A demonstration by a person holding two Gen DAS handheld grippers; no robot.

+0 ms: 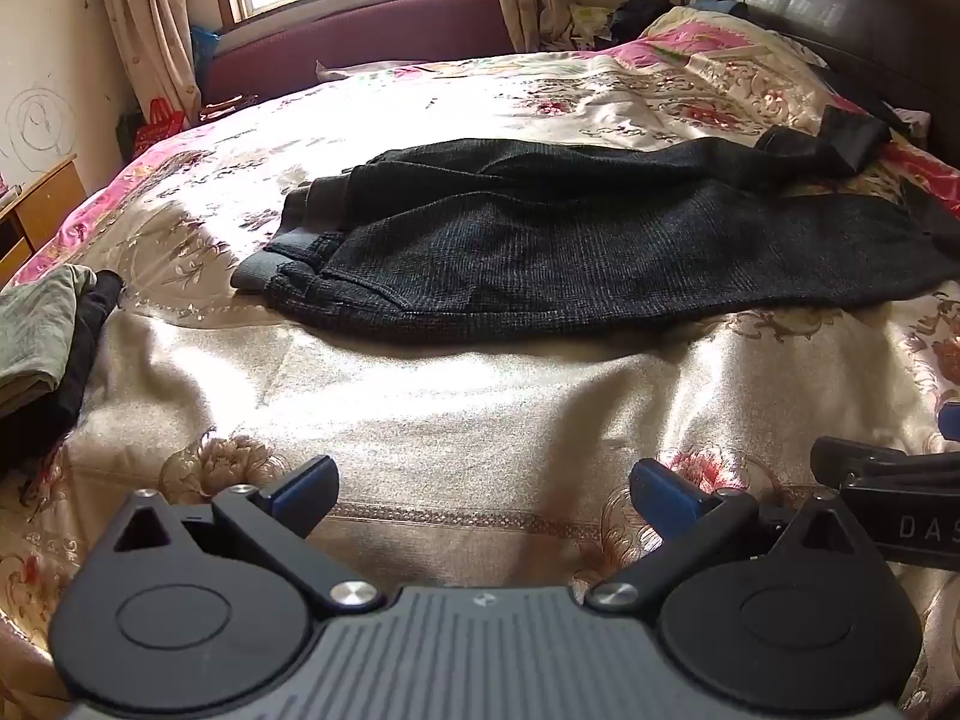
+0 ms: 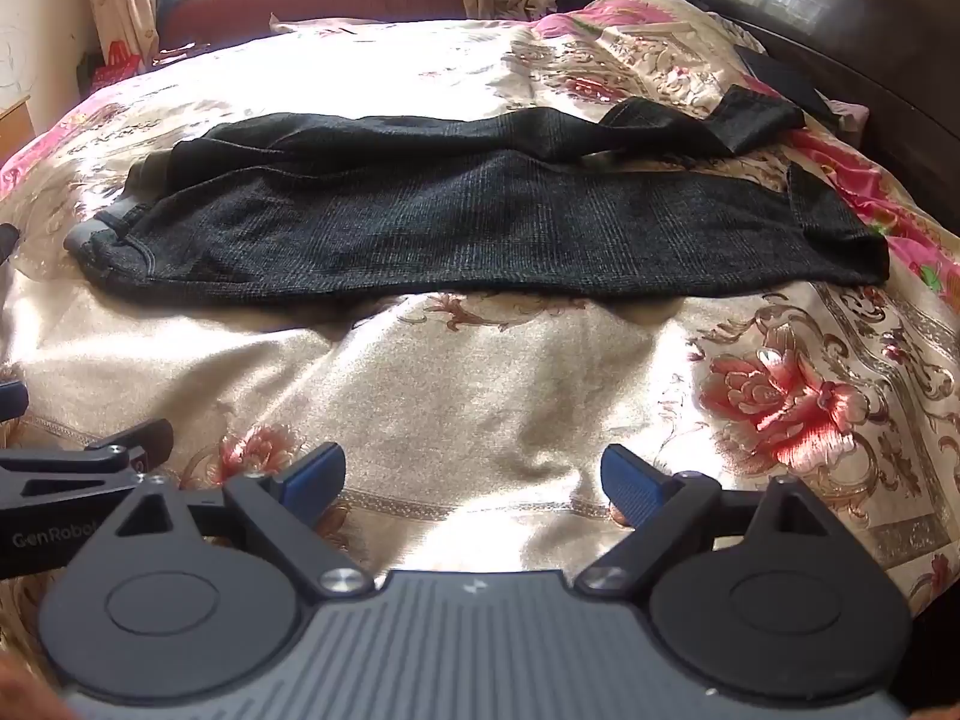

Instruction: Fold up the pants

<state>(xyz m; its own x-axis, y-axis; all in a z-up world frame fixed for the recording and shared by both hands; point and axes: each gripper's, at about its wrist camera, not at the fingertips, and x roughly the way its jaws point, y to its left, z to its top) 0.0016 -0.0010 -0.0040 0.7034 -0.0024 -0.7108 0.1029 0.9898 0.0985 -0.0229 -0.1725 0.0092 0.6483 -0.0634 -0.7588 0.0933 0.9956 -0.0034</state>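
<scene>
1. The bed point(image 1: 456, 396) fills both views, covered by a glossy floral bedspread point(image 2: 780, 396) that is soft and rumpled. A pinch aimed at cloth could bite into this cover too and drag it up with the garment.
2. The pants point(image 1: 570, 240) lie spread across the middle of the bed, waistband to the left, legs running right toward the dark headboard point(image 2: 840, 30). The far leg is twisted and its cuff turned up near the pillow end; folded as it lies, it would likely trap that wrinkle and leave the legs misaligned.
3. A small pile of other clothes point(image 1: 42, 336) sits at the bed's left edge, near the waistband. A sweep of the waist end leftward might catch it.
4. The left tool point(image 1: 483, 495) and right tool point(image 2: 474, 483) both stand wide and empty, hovering over bare bedspread well short of the pants and close beside each other. Moving together from here, they risk knocking one another, or gripping only one layer of the thick knit.
</scene>
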